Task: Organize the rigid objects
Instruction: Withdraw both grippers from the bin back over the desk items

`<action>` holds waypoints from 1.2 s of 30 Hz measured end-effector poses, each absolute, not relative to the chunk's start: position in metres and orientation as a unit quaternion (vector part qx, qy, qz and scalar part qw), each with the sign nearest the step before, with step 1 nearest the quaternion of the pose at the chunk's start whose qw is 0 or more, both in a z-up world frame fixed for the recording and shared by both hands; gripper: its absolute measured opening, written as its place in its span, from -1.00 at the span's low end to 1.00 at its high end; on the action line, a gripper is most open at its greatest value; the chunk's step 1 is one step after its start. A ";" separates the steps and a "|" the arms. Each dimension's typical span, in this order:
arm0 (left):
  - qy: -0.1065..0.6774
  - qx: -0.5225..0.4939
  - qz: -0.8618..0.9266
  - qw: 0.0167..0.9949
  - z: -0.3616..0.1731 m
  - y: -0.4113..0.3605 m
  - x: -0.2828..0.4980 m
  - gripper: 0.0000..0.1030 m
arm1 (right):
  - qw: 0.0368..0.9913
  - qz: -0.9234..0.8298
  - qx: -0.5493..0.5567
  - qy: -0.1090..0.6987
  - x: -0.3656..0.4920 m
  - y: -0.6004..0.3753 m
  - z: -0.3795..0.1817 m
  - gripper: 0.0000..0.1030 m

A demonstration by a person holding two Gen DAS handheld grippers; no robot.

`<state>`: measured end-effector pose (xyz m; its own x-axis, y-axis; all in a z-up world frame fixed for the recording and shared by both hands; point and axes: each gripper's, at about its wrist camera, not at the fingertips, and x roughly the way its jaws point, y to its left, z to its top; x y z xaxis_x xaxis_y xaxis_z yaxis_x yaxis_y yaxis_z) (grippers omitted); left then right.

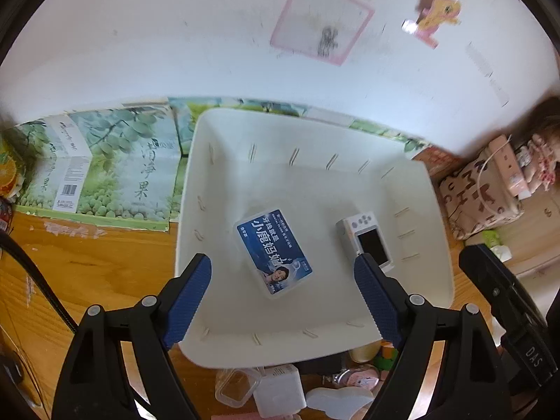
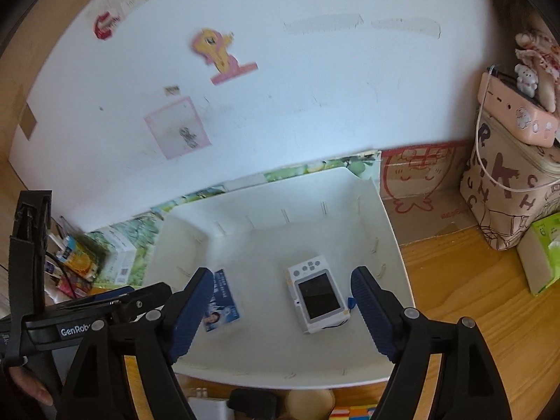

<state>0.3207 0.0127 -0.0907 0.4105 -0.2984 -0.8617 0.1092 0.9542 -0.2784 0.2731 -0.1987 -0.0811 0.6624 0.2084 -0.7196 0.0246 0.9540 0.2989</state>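
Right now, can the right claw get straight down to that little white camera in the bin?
Probably yes. The right claw is open and empty above the white bin, and the camera lies flat, screen up, between its fingers' line with nothing on top. The blue box lies apart, to its left.

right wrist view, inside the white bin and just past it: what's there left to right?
Blue-labelled box → white handheld device, both lying in the white bin → patterned beige bag → green tissue box at the right edge.
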 end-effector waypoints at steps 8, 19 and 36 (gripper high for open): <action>0.489 -0.107 -0.126 0.857 -0.064 0.024 0.288 0.67 | 0.914 0.052 0.153 0.374 0.238 -0.206 -0.055 0.58; 0.418 -0.146 -0.099 0.891 -0.039 0.044 0.209 0.67 | 0.933 0.083 0.124 0.327 0.166 -0.210 -0.029 0.58; 0.412 -0.160 -0.047 0.896 -0.057 0.052 0.112 0.67 | 0.959 0.111 0.069 0.252 0.053 -0.221 -0.029 0.58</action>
